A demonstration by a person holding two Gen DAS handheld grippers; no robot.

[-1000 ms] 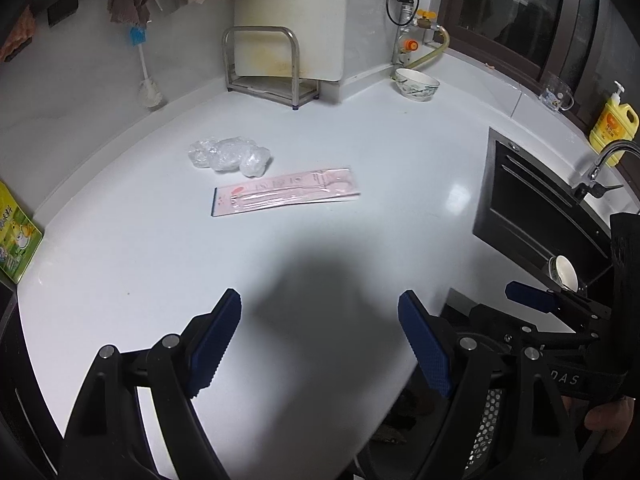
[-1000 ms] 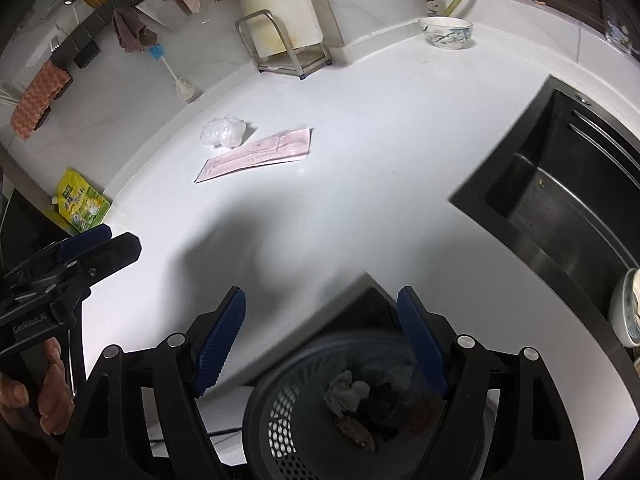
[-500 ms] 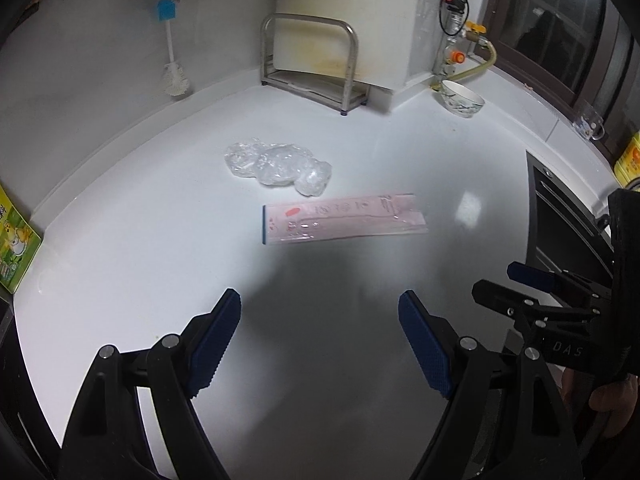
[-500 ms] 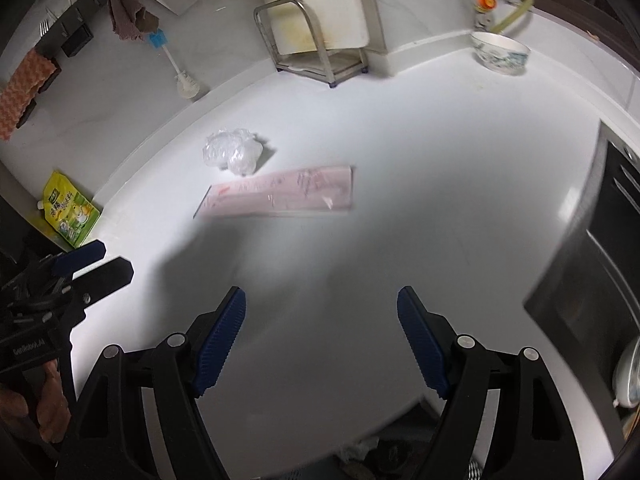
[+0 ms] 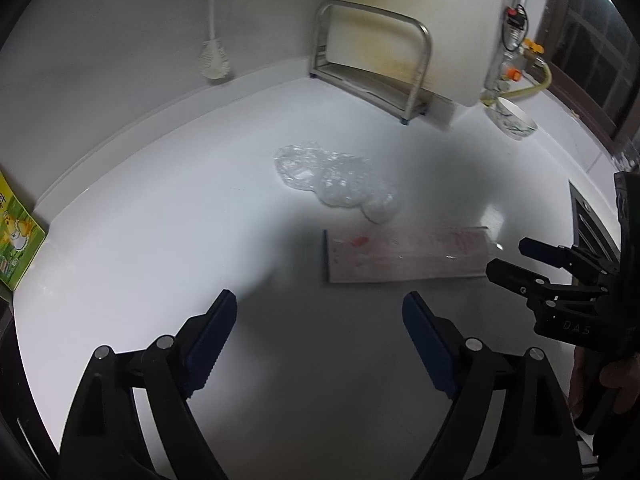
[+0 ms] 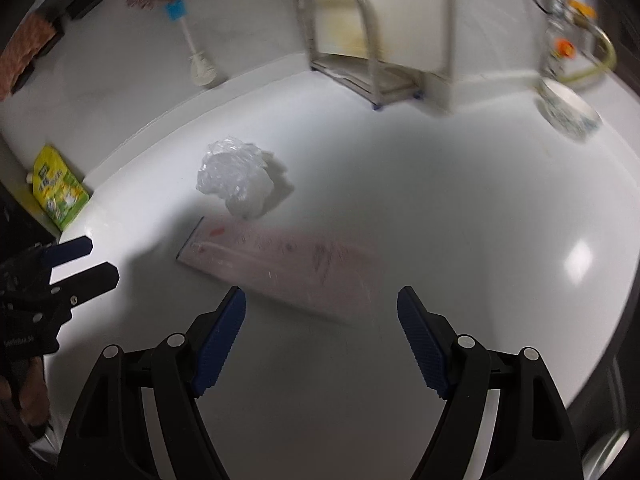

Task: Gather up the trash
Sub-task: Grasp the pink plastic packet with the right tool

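A long pink flat wrapper [image 5: 404, 256] [image 6: 280, 268] lies on the white counter, and a crumpled clear plastic bag [image 5: 336, 184] [image 6: 236, 180] sits just behind its left end. My left gripper [image 5: 319, 296] hovers short of the wrapper's left end; its jaws are opening and nothing is between them. My right gripper [image 6: 321, 290] stands open and empty above the wrapper's near edge. Each gripper also shows at the edge of the other's view, the right one [image 5: 516, 260] beside the wrapper's right end and the left one [image 6: 100, 258] left of the wrapper.
At the back stand a metal rack [image 5: 372, 64], a hanging brush [image 5: 216, 60] and a patterned bowl [image 5: 514, 120]. A green-yellow packet [image 5: 16, 236] lies at the counter's left edge. The dark sink rim [image 5: 588, 220] shows at the right.
Both grippers have moved across the counter toward the wrapper and the plastic bag, which now look larger and closer. The trash basket and the sink have slid out of the right wrist view.
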